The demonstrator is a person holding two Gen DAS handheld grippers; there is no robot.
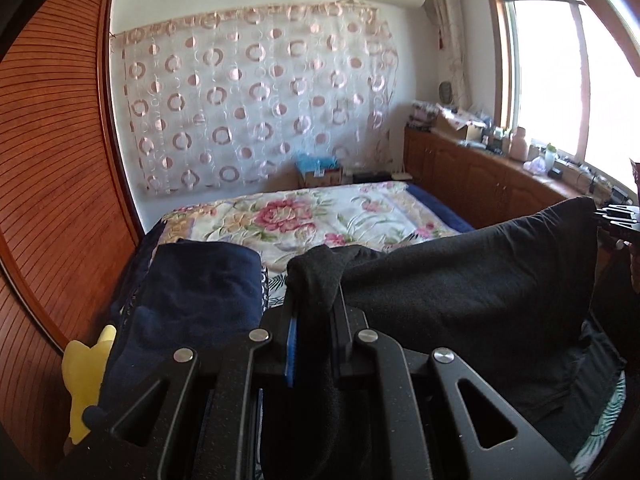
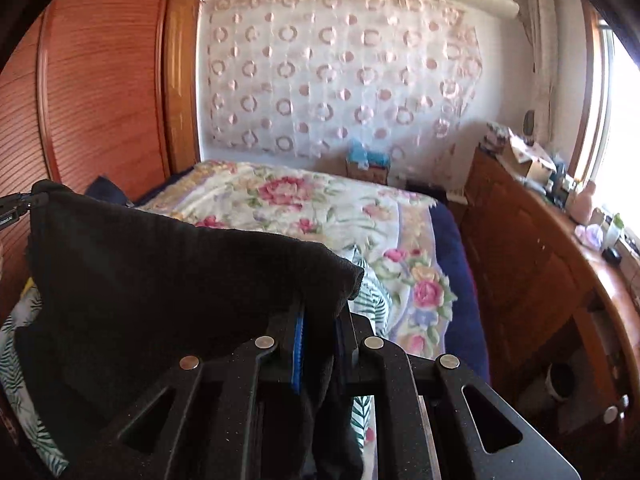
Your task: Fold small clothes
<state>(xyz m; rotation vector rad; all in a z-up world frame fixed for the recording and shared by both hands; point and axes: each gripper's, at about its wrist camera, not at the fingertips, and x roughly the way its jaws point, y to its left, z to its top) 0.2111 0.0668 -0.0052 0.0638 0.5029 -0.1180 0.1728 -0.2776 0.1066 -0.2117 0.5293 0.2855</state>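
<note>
Left gripper (image 1: 314, 300) clamped on one corner of a black garment (image 1: 472, 280), jaws nearly together with only the bunched cloth between them, a blue pad (image 1: 291, 354) showing on the inner face of the left finger. Cloth wadded into a dark knot just above the fingertips, then spread rightward in a broad sheet to its far corner, pinched there by the right gripper (image 1: 614, 220) at the frame edge. From the right wrist view, right gripper (image 2: 320, 312) likewise closed tight on the garment's (image 2: 160, 280) near corner, blue pad (image 2: 297, 356) visible, fabric hanging down between the fingers. Garment stretched leftward from there to the left gripper (image 2: 16, 206), seen small at the far left edge. Top edge held taut and raised between the two grippers, lower part drooping toward a leaf-print sheet (image 2: 24, 360) on the bed. Beyond the garment, a floral quilt (image 1: 304, 216) over the bed. Left of the left gripper, a navy cloth (image 1: 192, 292) lying folded, and a yellow toy (image 1: 86, 376) just beside it against the wooden wardrobe (image 1: 52, 160). Patterned curtain (image 1: 248, 92) on the far wall, low wooden cabinet (image 1: 480, 176) under the window (image 1: 560, 72) with clutter on top.
</note>
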